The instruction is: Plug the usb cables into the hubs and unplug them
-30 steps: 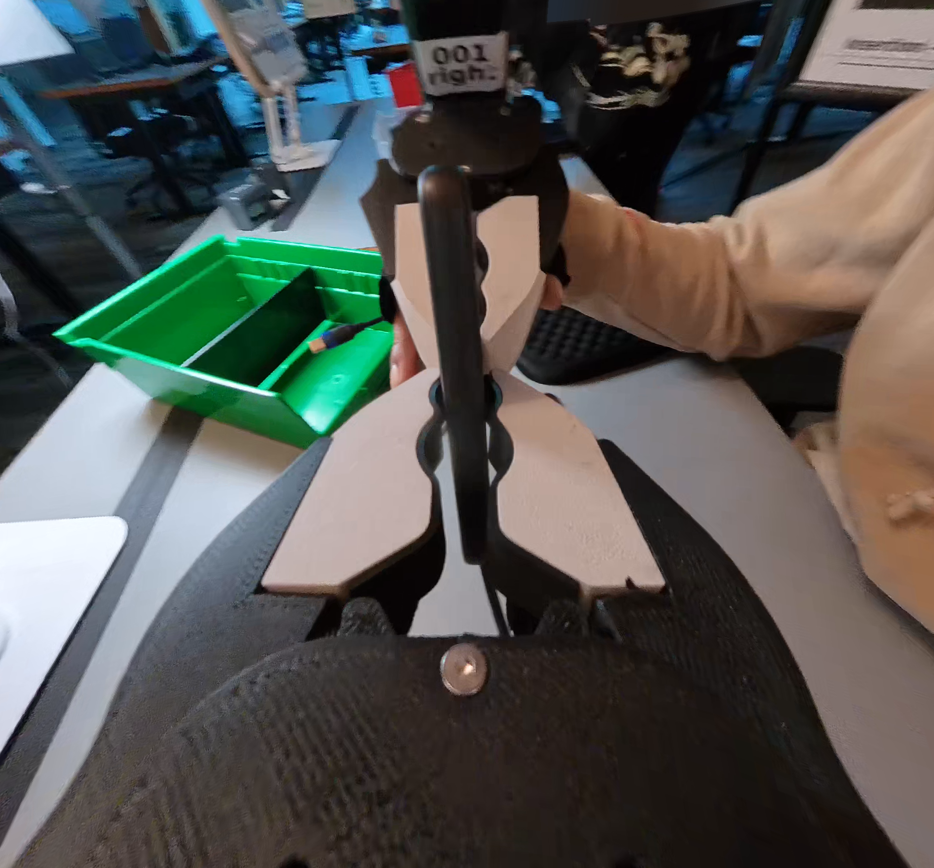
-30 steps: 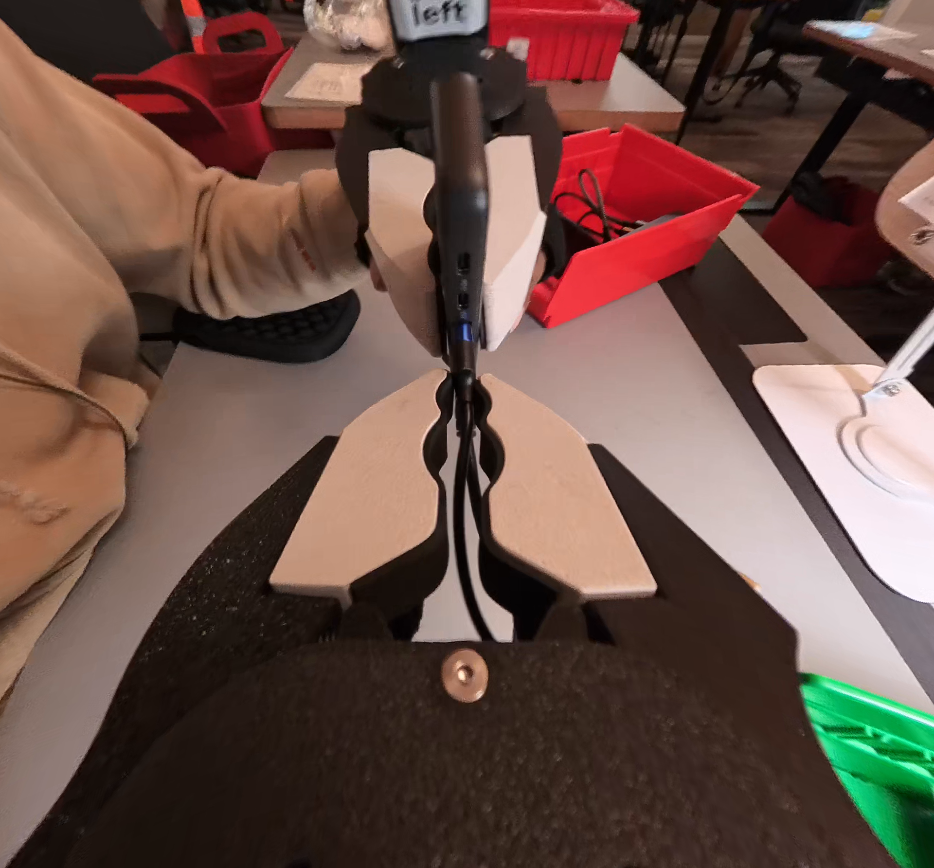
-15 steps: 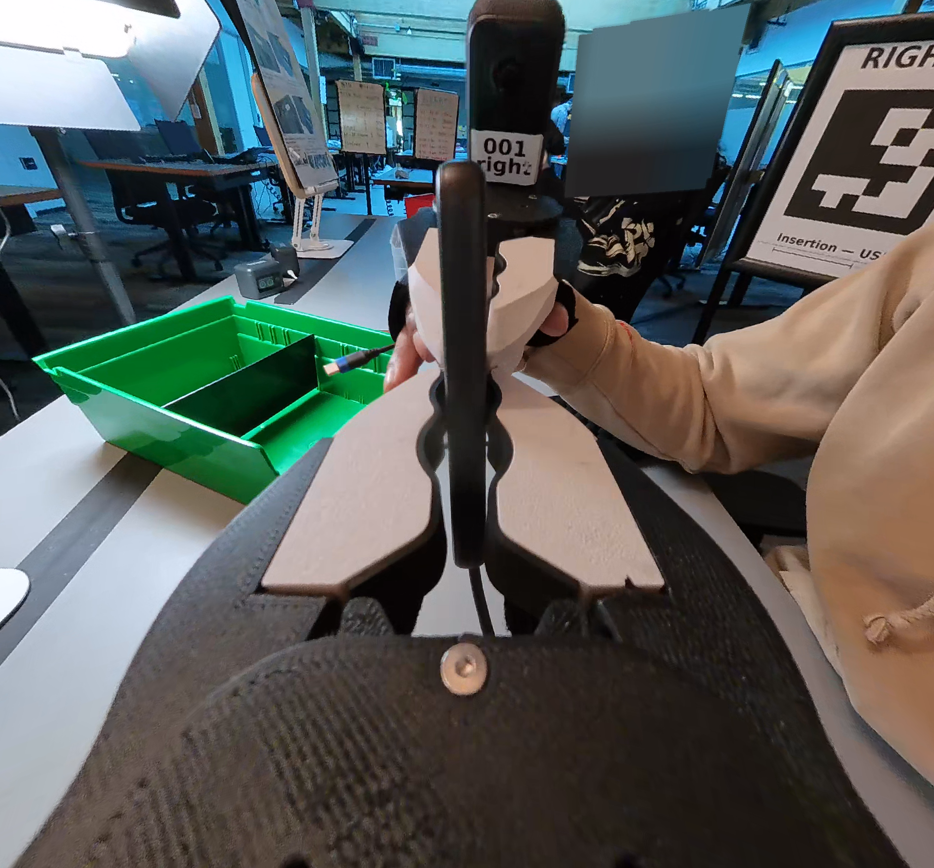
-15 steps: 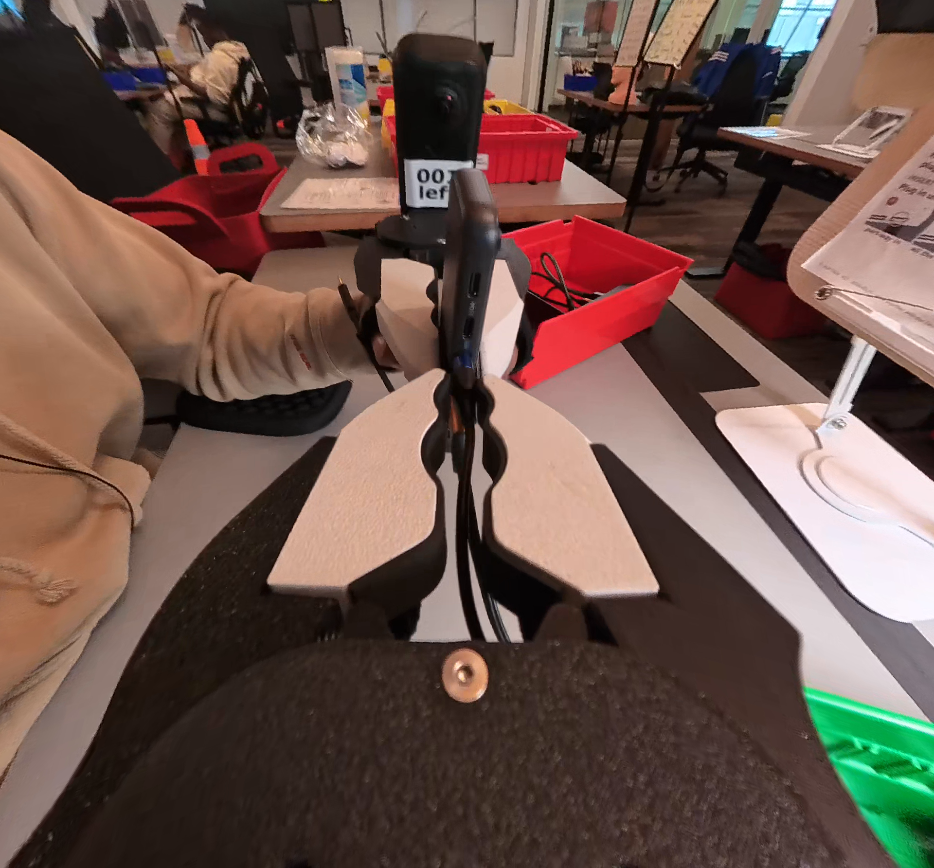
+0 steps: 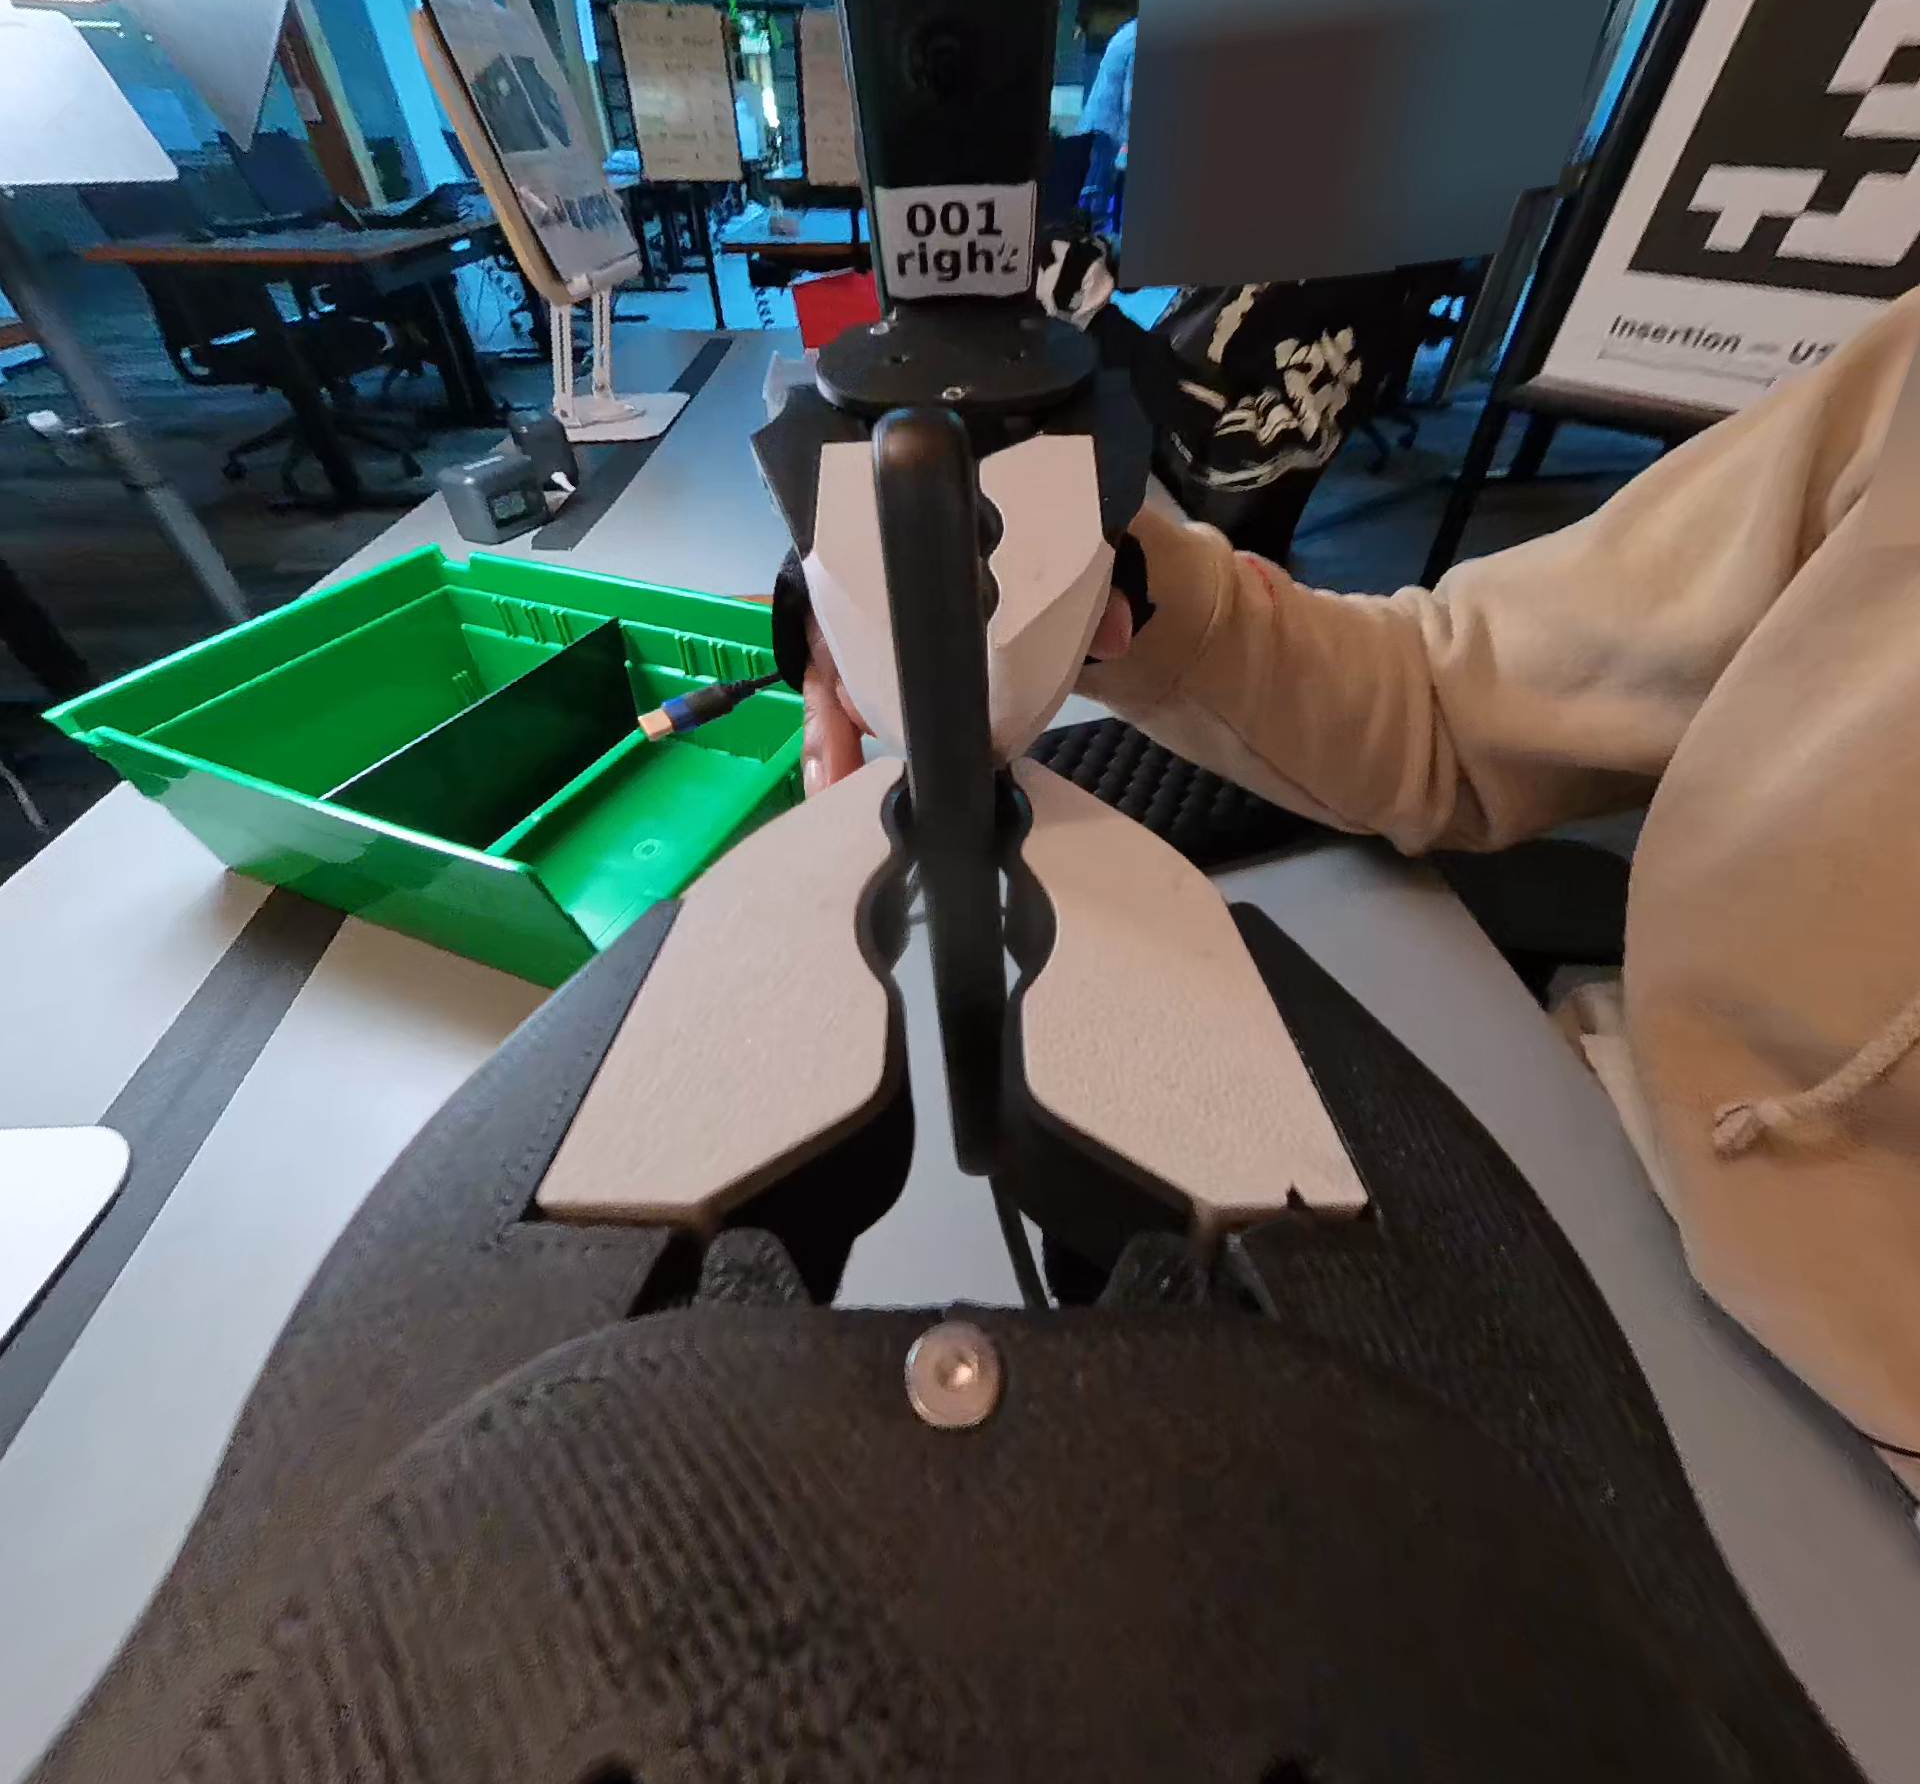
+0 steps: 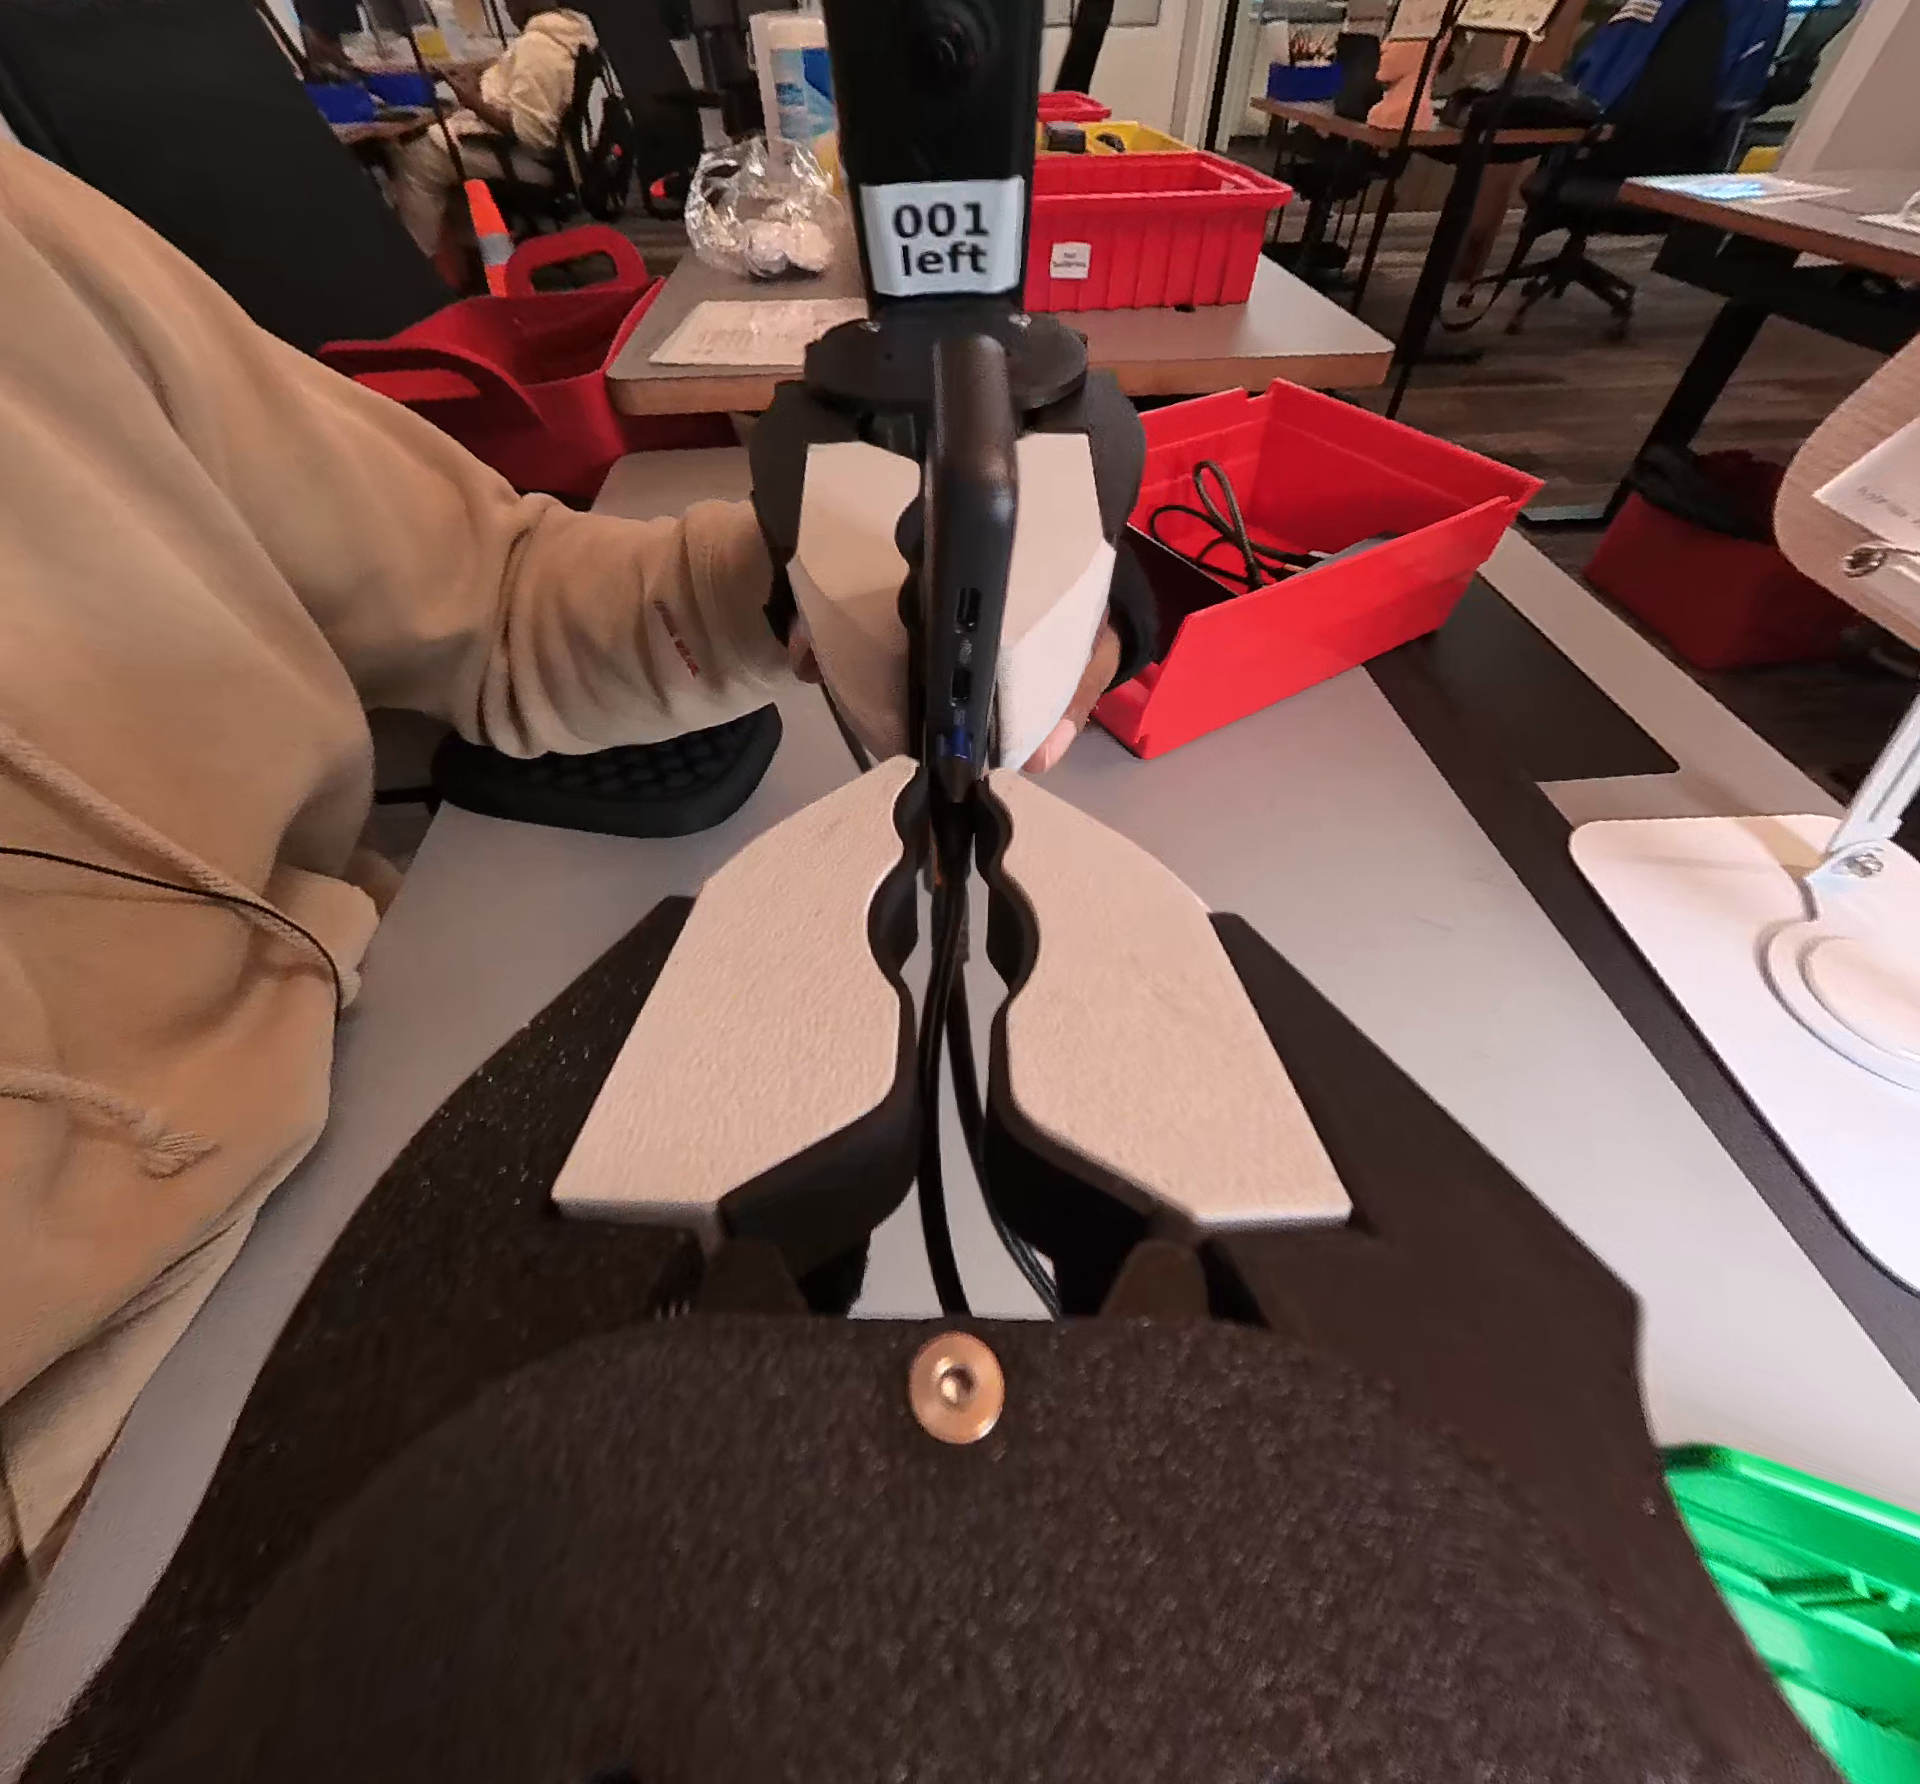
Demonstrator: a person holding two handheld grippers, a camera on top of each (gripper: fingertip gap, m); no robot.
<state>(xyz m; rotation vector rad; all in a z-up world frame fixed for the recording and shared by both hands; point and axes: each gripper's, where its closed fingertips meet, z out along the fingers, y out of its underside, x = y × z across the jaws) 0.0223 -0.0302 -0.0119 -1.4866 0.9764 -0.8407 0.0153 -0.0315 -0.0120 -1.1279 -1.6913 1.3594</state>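
1. Black hub [image 5: 935, 799], long and slim, is held edge-on above the grey desk [image 5: 208, 1059]; the left gripper [image 5: 951, 861] has its pale fingers [image 5: 748, 1017] pressed together on the hub's body.
2. Right gripper [image 6: 951, 851] is pinching a black cable [image 6: 940, 1111] just behind its plug [image 6: 954, 747]. The blue-tipped plug sits at the lowest socket on the hub's side; whether it is fully seated cannot be told.
3. Two more sockets [image 6: 966, 607] farther along the hub look empty.
4. A second plug [image 5: 675, 718], orange-tipped, hangs in the air over the green bin [image 5: 312, 830], beside the right gripper, apparently the loose end of a cable.
5. Red bin [image 6: 1351, 591] on the desk's far side holds more cables.
6. Judgement: the step is the joint itself, pushing home or pulling free. Keep both grippers on one straight line, move only along the socket's axis, and brace the hub firmly.
7. Risk: twisting sideways could bend the plug or let the hub slip in the fingers.
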